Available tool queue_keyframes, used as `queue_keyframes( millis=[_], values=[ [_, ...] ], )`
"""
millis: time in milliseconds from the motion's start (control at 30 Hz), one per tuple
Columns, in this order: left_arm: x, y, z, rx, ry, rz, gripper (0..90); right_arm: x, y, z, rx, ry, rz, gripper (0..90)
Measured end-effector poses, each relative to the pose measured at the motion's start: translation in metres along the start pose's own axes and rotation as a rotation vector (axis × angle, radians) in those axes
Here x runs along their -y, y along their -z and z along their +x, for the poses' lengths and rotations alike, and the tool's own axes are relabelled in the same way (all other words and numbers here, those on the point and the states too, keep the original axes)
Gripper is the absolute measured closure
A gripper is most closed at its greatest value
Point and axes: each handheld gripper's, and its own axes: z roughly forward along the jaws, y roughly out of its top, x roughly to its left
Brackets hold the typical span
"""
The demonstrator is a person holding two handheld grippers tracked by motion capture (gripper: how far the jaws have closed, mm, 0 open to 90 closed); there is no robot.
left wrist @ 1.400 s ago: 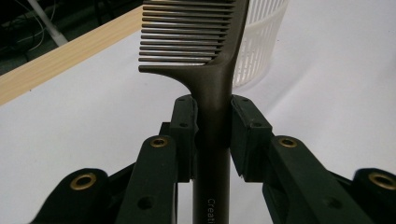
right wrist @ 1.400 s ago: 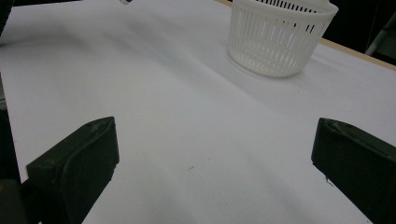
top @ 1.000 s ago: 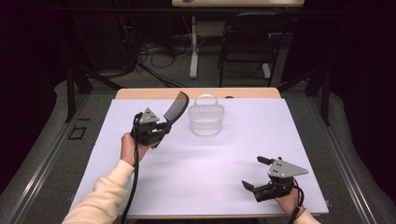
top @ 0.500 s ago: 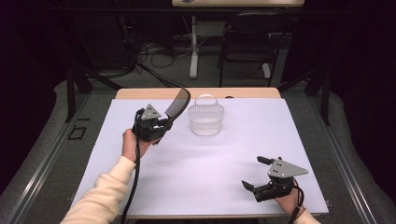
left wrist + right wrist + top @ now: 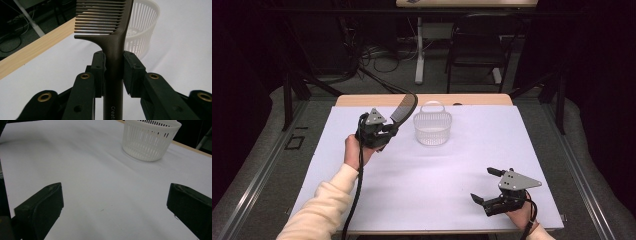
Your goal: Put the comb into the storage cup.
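While clamped between both pads of the left claw (image 5: 113, 72), comb (image 5: 113, 47) stands by its handle, teeth end rising up and beyond the pads, handle running back down between the jaws. Seen from the high view: left claw (image 5: 387, 131) lifted off the white surface (image 5: 432, 185), comb (image 5: 404, 107) slanting up and away toward the far edge, its tip just left of the basket (image 5: 432, 129) and apart from it. Teeth facing left in the left gripper view, with the basket (image 5: 143, 27) behind and to the right of the comb.

Right claw (image 5: 490, 186) released, jaws spread wide with nothing between them, resting low near the front right corner of the surface, well apart from comb and basket. Through the right gripper view, bare surface (image 5: 100, 182) between the two parted jaws and the basket (image 5: 150, 140) farther off, upper right.

Counted: one comb, dark brown; one basket, white, slotted, round, with a thin handle arching over it, upright near the middle of the far edge; two claws, one per hand; one white sheet covering a wooden surface, with a strip of wood showing along the far side
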Motion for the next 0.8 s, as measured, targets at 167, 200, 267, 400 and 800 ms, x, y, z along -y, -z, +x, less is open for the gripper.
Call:
queue_keyframes(
  millis=[167,200,267,400,800],
  values=[
    [-0.003,-0.001,0.000,-0.001,0.000,-0.005,72.5,0.000,0.000,0.000,0.000,0.000,0.000,0.3],
    [-0.004,-0.001,0.001,0.002,-0.001,-0.005,72.5,0.000,0.000,0.000,0.000,0.000,0.000,0.3],
    [-0.004,-0.002,0.000,0.000,0.000,-0.007,72.5,0.000,0.000,0.000,-0.001,-0.001,0.000,0.4],
    [-0.006,-0.002,0.000,-0.001,-0.009,-0.002,72.5,0.000,0.000,0.000,-0.002,-0.002,0.000,0.4],
    [-0.016,-0.006,-0.001,-0.003,-0.018,-0.015,72.5,0.000,0.000,0.000,-0.002,-0.001,0.003,0.4]
  ],
)
